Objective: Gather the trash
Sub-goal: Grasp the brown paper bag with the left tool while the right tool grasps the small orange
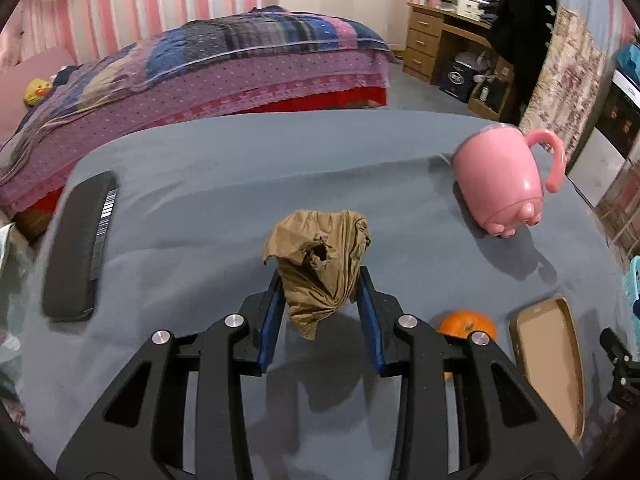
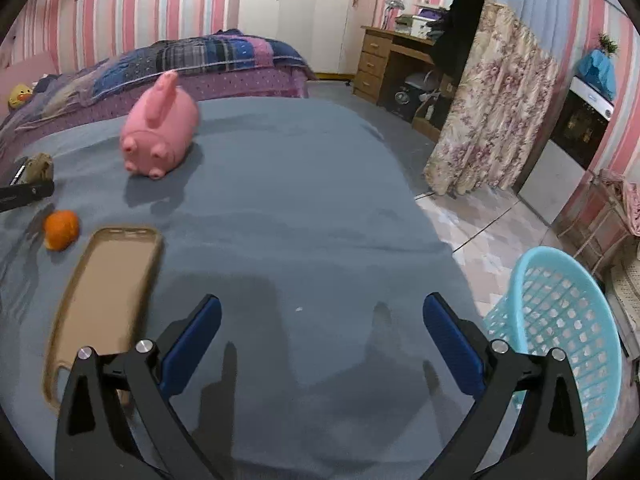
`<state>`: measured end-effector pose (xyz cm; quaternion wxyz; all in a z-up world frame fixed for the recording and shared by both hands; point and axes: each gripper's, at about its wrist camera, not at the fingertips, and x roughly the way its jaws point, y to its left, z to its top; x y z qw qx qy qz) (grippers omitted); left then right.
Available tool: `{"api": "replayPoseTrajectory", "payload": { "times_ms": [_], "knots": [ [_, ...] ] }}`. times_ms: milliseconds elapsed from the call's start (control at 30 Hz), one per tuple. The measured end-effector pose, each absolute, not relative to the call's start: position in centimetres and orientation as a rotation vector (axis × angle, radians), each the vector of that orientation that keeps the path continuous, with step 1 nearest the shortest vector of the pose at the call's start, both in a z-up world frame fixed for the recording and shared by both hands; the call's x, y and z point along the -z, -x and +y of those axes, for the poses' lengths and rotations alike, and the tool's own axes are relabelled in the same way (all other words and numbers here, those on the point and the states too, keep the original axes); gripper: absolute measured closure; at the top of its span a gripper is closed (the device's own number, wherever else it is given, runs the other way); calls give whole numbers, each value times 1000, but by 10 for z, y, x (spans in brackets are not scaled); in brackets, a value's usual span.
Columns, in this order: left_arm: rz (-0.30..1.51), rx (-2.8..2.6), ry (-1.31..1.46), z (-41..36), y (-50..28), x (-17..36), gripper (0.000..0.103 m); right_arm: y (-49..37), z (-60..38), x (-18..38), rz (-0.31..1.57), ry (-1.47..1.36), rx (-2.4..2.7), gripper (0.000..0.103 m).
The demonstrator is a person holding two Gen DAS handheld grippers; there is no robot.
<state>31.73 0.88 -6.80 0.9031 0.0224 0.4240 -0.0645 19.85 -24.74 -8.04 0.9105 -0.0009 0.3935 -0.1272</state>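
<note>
Brown crumpled paper wad [image 1: 320, 268], light and squashy, we grip mid-body in the left tongs [image 1: 320, 300]; right tongs [image 2: 320, 344] wide, empty.

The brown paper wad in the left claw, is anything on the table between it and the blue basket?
Yes. The left claw is shut on the paper wad. Toward the basket, which stands on the floor beyond the table's right edge, lie the orange and the phone case. Both lie low, so carrying the wad above them should probably clear them.
</note>
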Motion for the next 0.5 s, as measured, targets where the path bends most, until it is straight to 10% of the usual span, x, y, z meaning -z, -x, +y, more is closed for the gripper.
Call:
{"api": "replayPoseTrajectory", "payload": {
  "times_ms": [500],
  "knots": [
    [767, 8, -221, 71, -284, 21, 69, -228, -119, 68, 768, 86, -27, 6]
  ]
}}
